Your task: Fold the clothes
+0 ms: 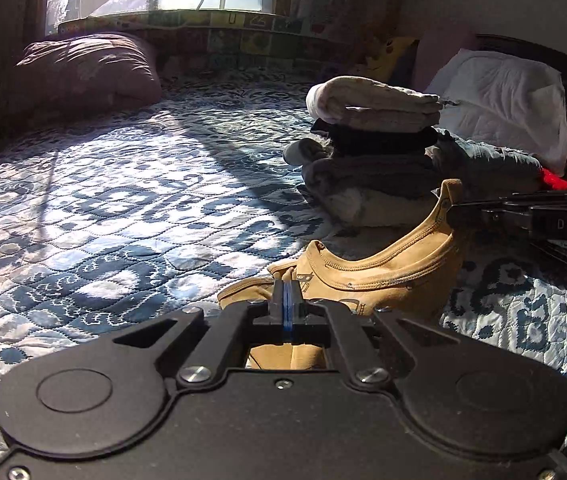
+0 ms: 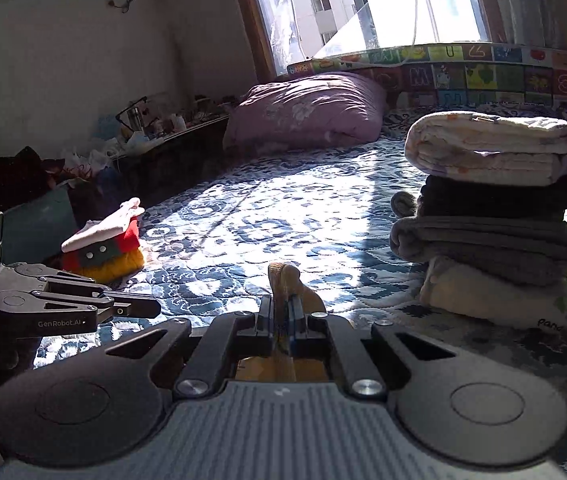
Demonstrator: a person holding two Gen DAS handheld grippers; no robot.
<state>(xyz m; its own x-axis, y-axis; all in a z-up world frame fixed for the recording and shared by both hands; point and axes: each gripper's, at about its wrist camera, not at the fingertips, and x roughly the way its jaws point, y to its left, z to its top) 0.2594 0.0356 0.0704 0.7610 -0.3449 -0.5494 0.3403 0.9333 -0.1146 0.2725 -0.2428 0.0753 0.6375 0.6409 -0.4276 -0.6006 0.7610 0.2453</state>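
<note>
Presently: tan garment being held up at both ends above the quilt

A tan shirt (image 1: 383,276) is being gripped by both grippers just above the bed. The left gripper (image 1: 288,300) is clenched on one edge of the fabric near the ribbed neckline, and the right gripper (image 1: 453,208) is being seen from the side, pinched on the raised far part of the collar. The garment's long axis is being stretched between the two grippers, rising toward the right in the left wrist view, with the neck opening facing up and away from the left camera. In the right wrist view, a bunched fold of the same tan cloth (image 2: 285,280) is being squeezed between the closed jaws of the right gripper (image 2: 283,308).

A blue-and-white patterned quilt (image 1: 123,208) is being lit in patches by sun from a window (image 2: 383,4). A stack of folded clothes (image 1: 375,152) is being kept just behind the shirt. A mauve pillow (image 2: 311,108) is lying by the window, and a smaller red-and-yellow pile (image 2: 107,248) is resting near the bed's edge.
</note>
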